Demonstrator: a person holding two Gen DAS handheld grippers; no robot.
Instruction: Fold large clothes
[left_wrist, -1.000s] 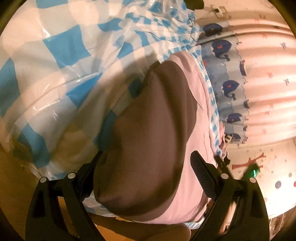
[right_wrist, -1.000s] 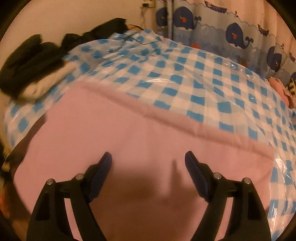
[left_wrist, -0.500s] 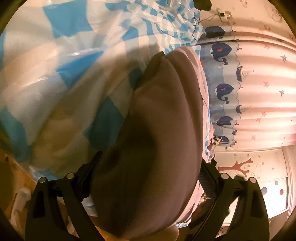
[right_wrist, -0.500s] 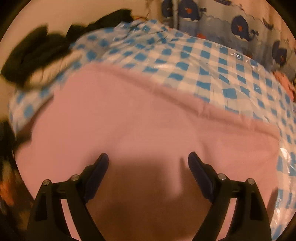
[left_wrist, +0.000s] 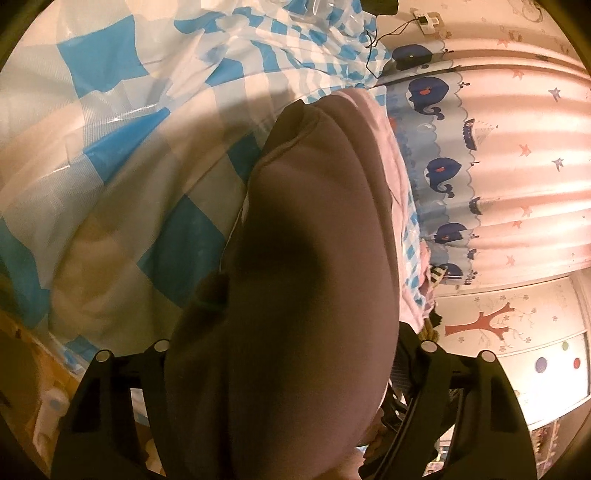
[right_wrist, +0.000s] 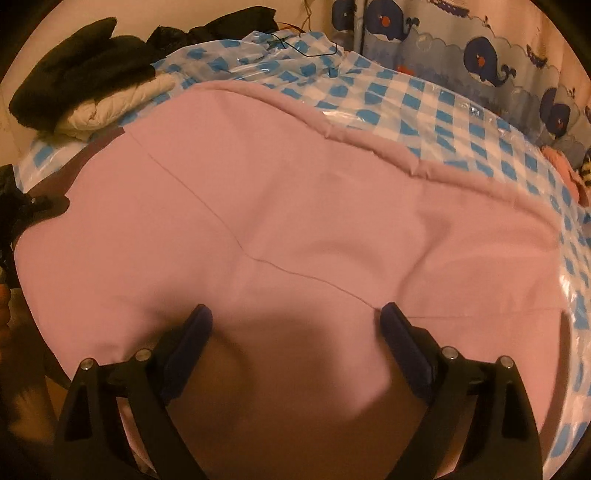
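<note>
Nearest us, our right gripper (right_wrist: 295, 347) hangs spread wide over the pink garment (right_wrist: 295, 192), gripping nothing. Our left gripper (left_wrist: 280, 369) straddles the garment's bunched edge; whether it pinches, we cannot tell. The garment lies flat on the checkered cover (right_wrist: 424, 99). We should lift both corners evenly, keeping the edge taut.
</note>
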